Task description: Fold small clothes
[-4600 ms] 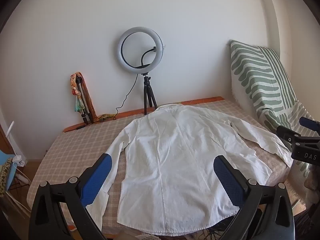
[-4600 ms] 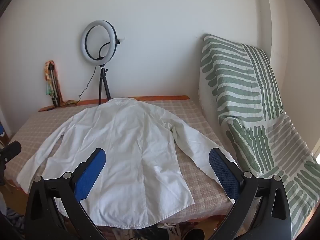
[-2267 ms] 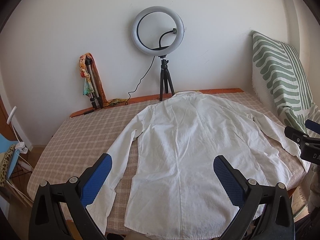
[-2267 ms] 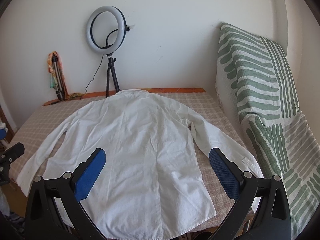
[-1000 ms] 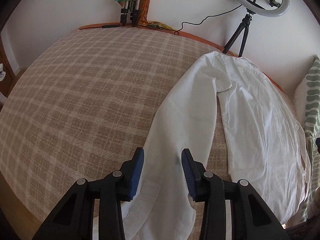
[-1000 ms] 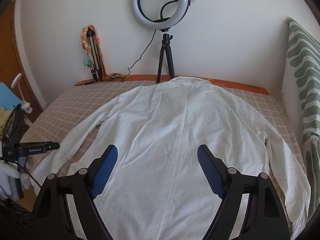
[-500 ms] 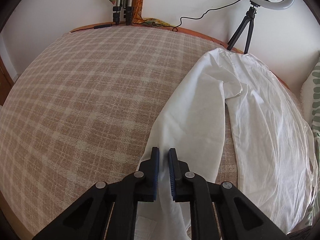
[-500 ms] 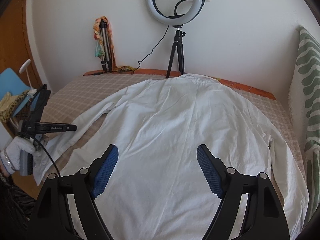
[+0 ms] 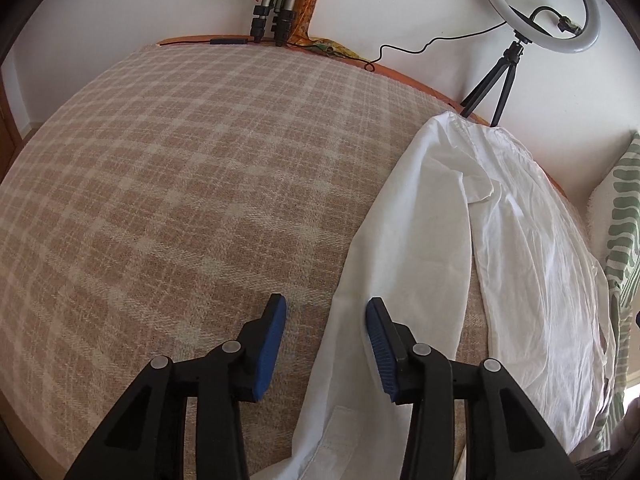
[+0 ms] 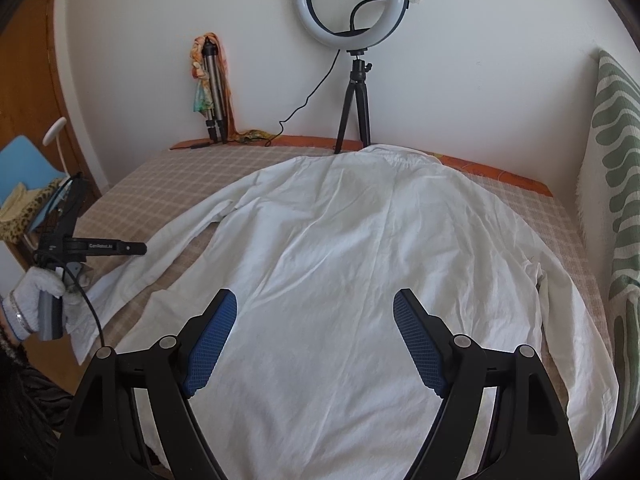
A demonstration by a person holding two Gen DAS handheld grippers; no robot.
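A white long-sleeved shirt [image 10: 360,264] lies back-up and spread flat on a beige checked bed [image 9: 160,184], collar toward the wall. Its left sleeve [image 9: 404,248] runs down toward the bed's near edge, cuff [image 9: 332,436] lowest. My left gripper [image 9: 326,340] is open, its blue pads either side of the sleeve's left edge just above the cuff. In the right wrist view the left gripper [image 10: 132,247] shows at the far left over that sleeve. My right gripper [image 10: 314,340] is open and empty above the shirt's lower back.
A ring light on a black tripod [image 10: 354,60] stands at the wall behind the collar. A folded tripod with a colourful scarf [image 10: 212,88] leans left of it. A green-striped cushion [image 10: 616,168] lines the right side. A wooden door and blue item [image 10: 24,160] are at left.
My left gripper was shut on the left sleeve half a second ago and has opened, letting it go. The right gripper has stayed open over the shirt's back, shifting slightly.
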